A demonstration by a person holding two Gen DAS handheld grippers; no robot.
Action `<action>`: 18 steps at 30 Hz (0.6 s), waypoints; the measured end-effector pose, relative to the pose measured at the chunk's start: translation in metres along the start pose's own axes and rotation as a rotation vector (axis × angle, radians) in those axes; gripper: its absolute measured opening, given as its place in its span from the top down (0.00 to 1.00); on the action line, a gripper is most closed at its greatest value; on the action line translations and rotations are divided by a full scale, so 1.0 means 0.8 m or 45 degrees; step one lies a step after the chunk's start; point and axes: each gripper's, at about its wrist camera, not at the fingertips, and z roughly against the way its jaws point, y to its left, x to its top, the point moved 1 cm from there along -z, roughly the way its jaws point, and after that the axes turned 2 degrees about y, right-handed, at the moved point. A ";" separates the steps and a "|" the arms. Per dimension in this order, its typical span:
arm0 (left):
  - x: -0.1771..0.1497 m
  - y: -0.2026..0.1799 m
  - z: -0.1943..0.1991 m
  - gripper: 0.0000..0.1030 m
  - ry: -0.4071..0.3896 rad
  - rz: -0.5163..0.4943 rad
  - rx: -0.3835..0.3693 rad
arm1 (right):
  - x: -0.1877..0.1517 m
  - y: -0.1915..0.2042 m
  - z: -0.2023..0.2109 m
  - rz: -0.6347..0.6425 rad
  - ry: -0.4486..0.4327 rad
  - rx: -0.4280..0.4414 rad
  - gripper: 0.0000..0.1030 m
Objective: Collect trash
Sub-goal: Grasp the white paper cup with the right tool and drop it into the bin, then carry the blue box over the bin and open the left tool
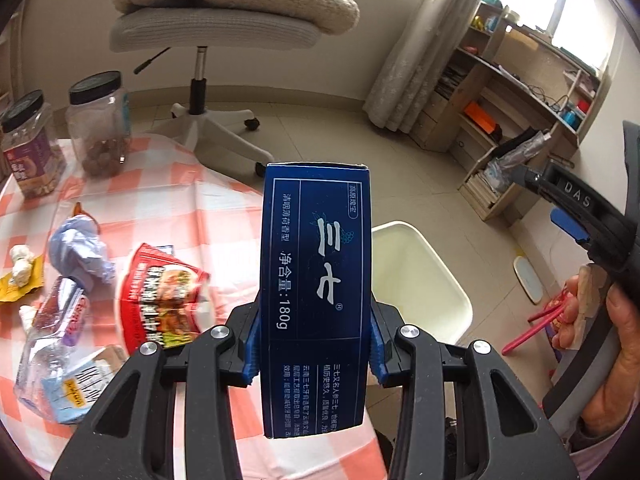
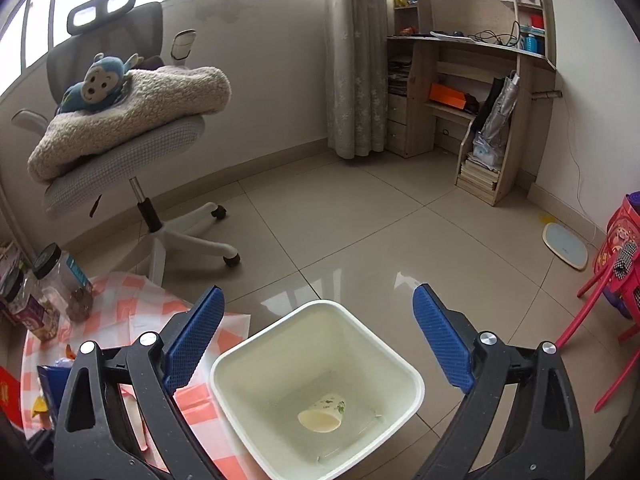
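My left gripper [image 1: 314, 344] is shut on a tall dark blue toothpaste box [image 1: 316, 292], held upright over the table edge, left of the white trash bin [image 1: 424, 280]. My right gripper [image 2: 318, 336] is open and empty, directly above the bin [image 2: 240, 364], where a paper cup [image 2: 322, 416] lies on the bottom. On the checkered table [image 1: 168, 200] lie a red snack wrapper [image 1: 160, 296], crumpled bluish paper [image 1: 78, 248], a clear plastic wrapper [image 1: 52, 340], a small light blue carton [image 1: 76, 392] and a yellow wrapper [image 1: 16, 284].
Two black-lidded jars [image 1: 100, 124] stand at the table's far left. An office chair [image 2: 132, 152] with a blanket and a toy monkey stands behind the table. A wooden shelf desk [image 2: 472, 92] lines the far wall. A red chair [image 2: 608, 304] is at the right.
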 end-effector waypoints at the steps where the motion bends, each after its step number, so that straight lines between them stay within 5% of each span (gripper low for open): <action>1: 0.001 -0.010 -0.010 0.60 0.016 -0.008 -0.011 | 0.003 -0.006 0.001 -0.020 -0.006 -0.001 0.11; 13: 0.013 -0.093 -0.104 0.59 0.167 -0.031 -0.106 | 0.020 -0.055 -0.001 -0.191 -0.019 -0.010 0.09; 15: 0.016 -0.101 -0.112 0.48 0.190 -0.033 -0.097 | 0.020 -0.055 0.000 -0.183 -0.022 -0.017 0.09; 18: 0.019 -0.105 -0.110 0.45 0.176 -0.045 -0.084 | 0.019 -0.055 0.002 -0.173 -0.033 -0.026 0.08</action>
